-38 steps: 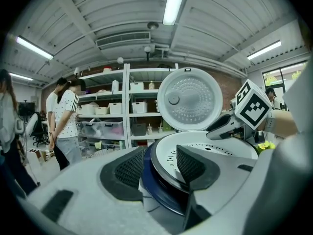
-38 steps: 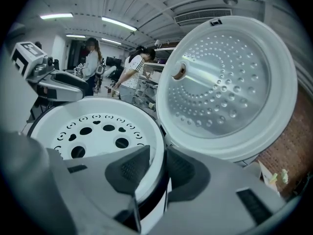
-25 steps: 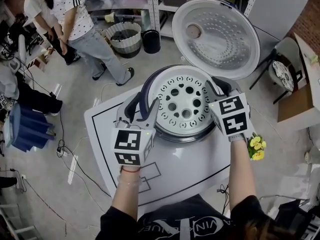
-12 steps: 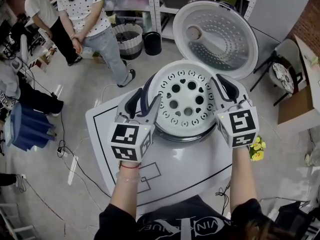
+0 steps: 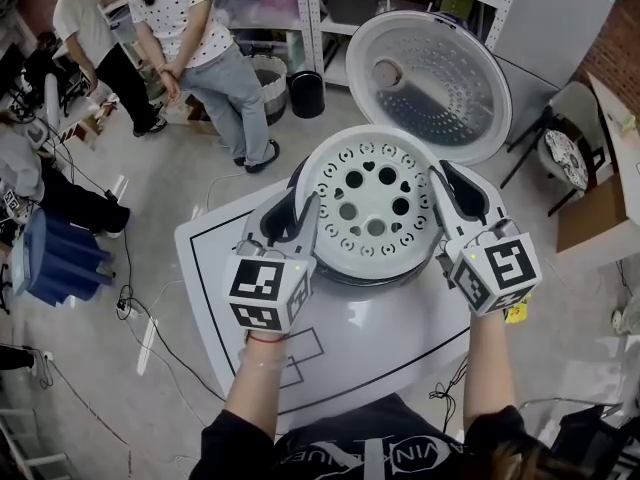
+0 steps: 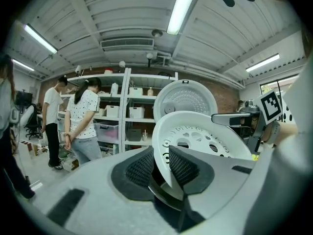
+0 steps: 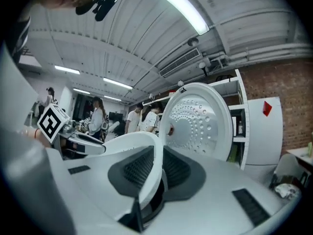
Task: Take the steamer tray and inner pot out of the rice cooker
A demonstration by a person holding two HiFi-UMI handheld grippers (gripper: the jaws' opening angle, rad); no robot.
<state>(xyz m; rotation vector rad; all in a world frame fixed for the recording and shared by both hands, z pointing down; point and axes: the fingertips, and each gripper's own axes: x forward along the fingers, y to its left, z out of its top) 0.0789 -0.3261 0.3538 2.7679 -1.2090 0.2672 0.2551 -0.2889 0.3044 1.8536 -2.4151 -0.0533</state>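
Note:
The white steamer tray, pierced with round holes, sits atop the rice cooker, whose lid stands open behind. My left gripper has just been closing; the tray's left rim now sits pinched between its black pads. On the opposite side my right gripper is shut on the right rim and has tightened slightly. From the left gripper view the tray tilts, and the right gripper shows beyond it. The inner pot is hidden under the tray.
The cooker stands on a white table with black outlines. Two people stand at the back left near shelving, a basket and a black bin. Yellow flowers lie by the table's right edge; a chair is farther right.
My left jaws went from wide around the tray's rim to shut on it. The right gripper rose and rolled, lifting the tray a little. A person at the back left shifted.

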